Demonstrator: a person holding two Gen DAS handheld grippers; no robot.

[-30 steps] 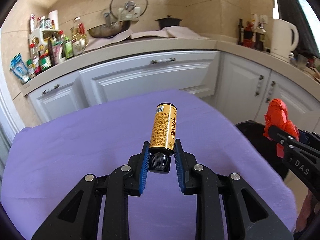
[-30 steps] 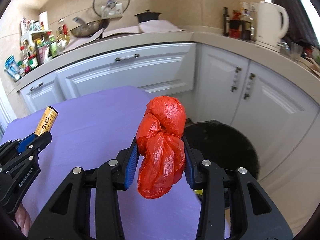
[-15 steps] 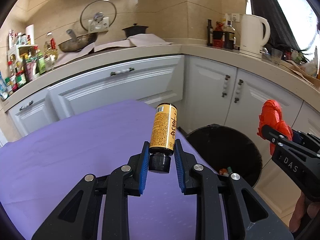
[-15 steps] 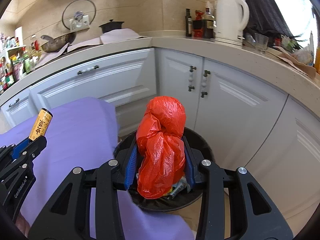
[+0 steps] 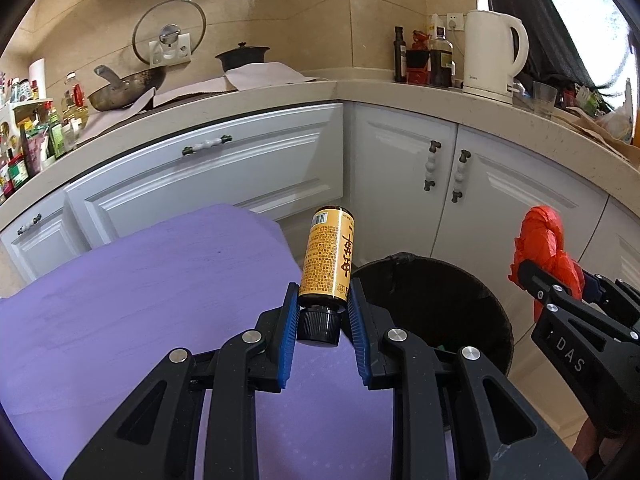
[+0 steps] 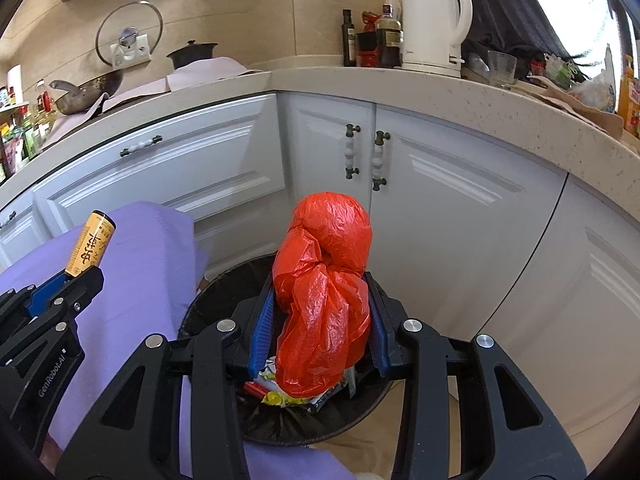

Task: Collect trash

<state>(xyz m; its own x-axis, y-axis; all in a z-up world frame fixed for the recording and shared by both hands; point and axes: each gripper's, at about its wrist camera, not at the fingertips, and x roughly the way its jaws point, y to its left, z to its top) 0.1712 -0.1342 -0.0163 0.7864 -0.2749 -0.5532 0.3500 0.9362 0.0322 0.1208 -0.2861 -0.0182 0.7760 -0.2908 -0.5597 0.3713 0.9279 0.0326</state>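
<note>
Trash in both grippers. Right gripper (image 6: 320, 320) clamped on a red plastic bag (image 6: 324, 296) bulging up past the fingertips, black bin (image 6: 280, 428) with wrappers directly below the jaws. Left gripper (image 5: 323, 322) clamped on a yellow bottle (image 5: 329, 256) at its black cap, base pointing away from the jaws, purple-covered table (image 5: 140, 300) beneath, bin just right of its fingers.

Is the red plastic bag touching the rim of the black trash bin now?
Apart. The left wrist view shows the red plastic bag held in the right gripper with white cabinet visible between it and the black trash bin.
</note>
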